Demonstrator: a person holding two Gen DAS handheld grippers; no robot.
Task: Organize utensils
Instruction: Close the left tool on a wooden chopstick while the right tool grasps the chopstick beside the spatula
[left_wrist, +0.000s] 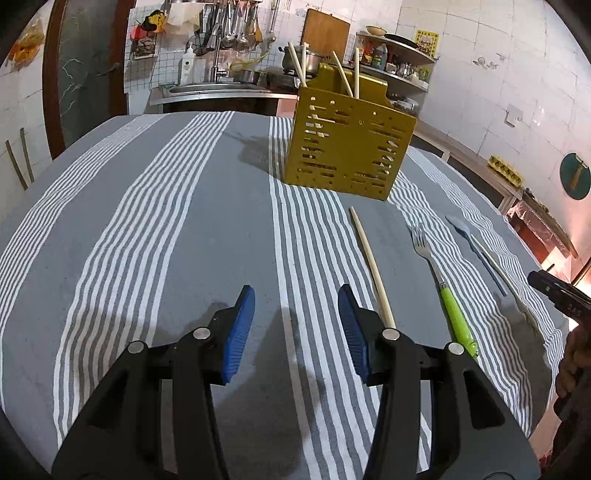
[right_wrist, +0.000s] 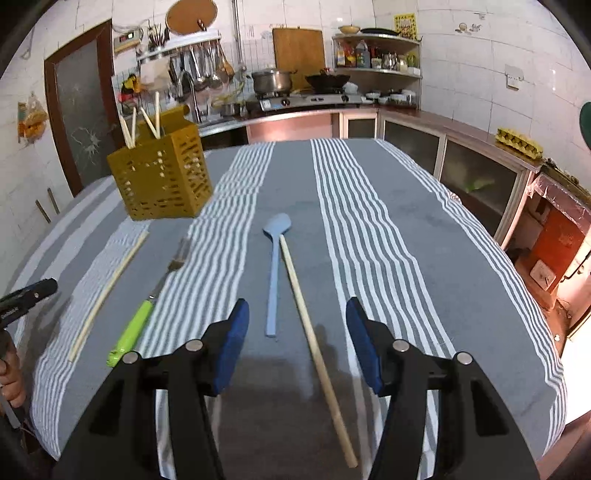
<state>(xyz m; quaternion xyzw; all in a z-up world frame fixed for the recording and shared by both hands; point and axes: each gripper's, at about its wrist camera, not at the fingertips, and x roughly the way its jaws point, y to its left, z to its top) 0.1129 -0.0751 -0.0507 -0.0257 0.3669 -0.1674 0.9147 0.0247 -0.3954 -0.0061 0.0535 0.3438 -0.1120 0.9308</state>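
A yellow slotted utensil holder (left_wrist: 349, 147) (right_wrist: 162, 177) stands on the striped cloth with several chopsticks upright in it. On the cloth lie a loose chopstick (left_wrist: 371, 266) (right_wrist: 110, 288), a green-handled fork (left_wrist: 443, 288) (right_wrist: 147, 306), a blue spatula (right_wrist: 275, 269) (left_wrist: 474, 251) and a second chopstick (right_wrist: 314, 336). My left gripper (left_wrist: 295, 332) is open and empty, just left of the first chopstick. My right gripper (right_wrist: 297, 343) is open and empty, low over the spatula handle and second chopstick.
The table carries a grey cloth with white stripes (right_wrist: 388, 240). Behind it run a kitchen counter with sink (left_wrist: 218, 88), stove and pot (right_wrist: 273, 81), and corner shelves (right_wrist: 376, 55). The table's right edge drops to low cabinets (right_wrist: 476, 177).
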